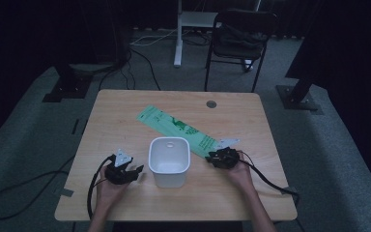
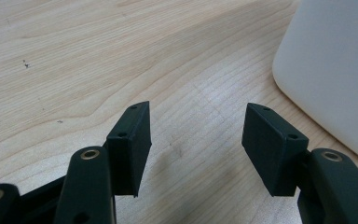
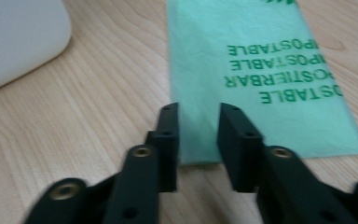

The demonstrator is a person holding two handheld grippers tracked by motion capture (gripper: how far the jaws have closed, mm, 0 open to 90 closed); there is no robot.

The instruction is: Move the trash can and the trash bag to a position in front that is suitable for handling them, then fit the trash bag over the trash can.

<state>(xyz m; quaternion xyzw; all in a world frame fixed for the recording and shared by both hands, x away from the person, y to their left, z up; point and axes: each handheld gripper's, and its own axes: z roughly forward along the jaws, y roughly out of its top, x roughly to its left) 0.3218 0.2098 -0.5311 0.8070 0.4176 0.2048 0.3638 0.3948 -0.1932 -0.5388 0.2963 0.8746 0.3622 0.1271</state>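
A white plastic bin (image 1: 169, 178) stands upright and empty at the table's front middle. Behind it and to its right a flat green compostable bag (image 1: 176, 124) lies diagonally on the wood. My left gripper (image 1: 137, 170) rests low just left of the bin, jaws wide open with bare wood between them (image 2: 196, 140); the bin's wall (image 2: 331, 70) is close on its right. My right gripper (image 1: 214, 157) sits right of the bin at the bag's near end. Its jaws (image 3: 198, 140) stand a narrow gap apart over the near edge of the bag (image 3: 256, 84), not pressing on it. The bin (image 3: 18, 37) is at upper left.
The wooden table (image 1: 125, 111) has a round cable hole (image 1: 211, 104) near its back edge. Beyond the table stand a dark chair (image 1: 239, 38) and a white desk leg (image 1: 178, 34). Cables trail from both grippers over the front edge and onto the floor.
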